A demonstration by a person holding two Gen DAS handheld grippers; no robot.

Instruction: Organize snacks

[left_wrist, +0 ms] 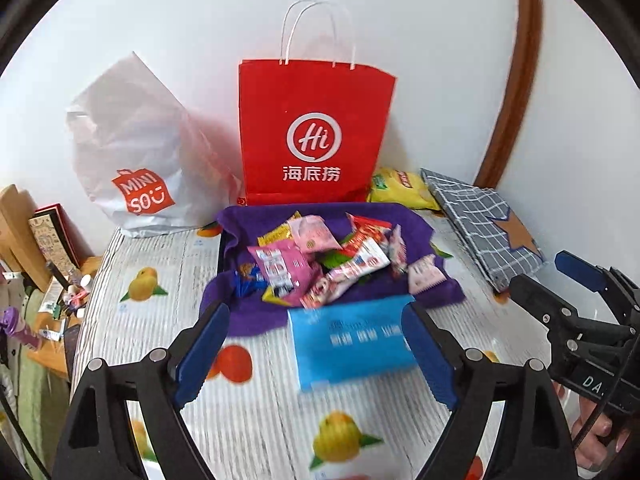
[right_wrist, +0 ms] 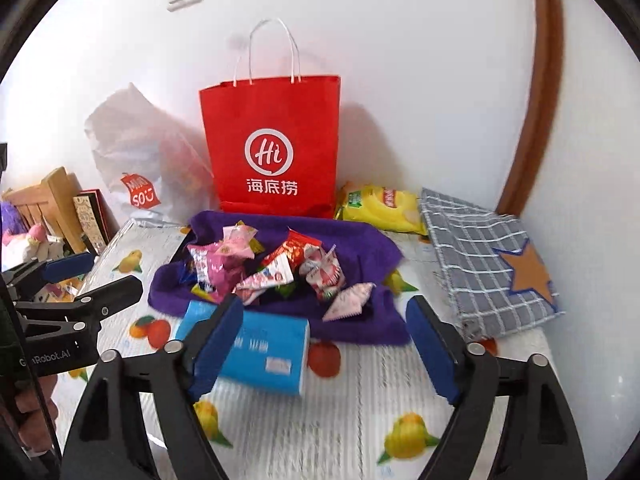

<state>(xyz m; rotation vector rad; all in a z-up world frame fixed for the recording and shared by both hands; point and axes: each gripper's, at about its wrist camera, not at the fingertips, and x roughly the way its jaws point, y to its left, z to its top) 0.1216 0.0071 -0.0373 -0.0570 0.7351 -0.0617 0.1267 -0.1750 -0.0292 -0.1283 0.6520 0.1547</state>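
Snack packets (left_wrist: 320, 264) heaped on a purple towel (left_wrist: 240, 312), ahead of both grippers.
Left gripper (left_wrist: 316, 344) gapes wide around a blue tissue pack (left_wrist: 352, 344); right gripper (right_wrist: 324, 340) also wide, empty.

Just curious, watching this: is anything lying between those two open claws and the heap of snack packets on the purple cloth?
Yes. A blue tissue pack lies on the table just in front of the snack pile, directly ahead of the left gripper. The right gripper has it off to its left, with only purple cloth ahead.
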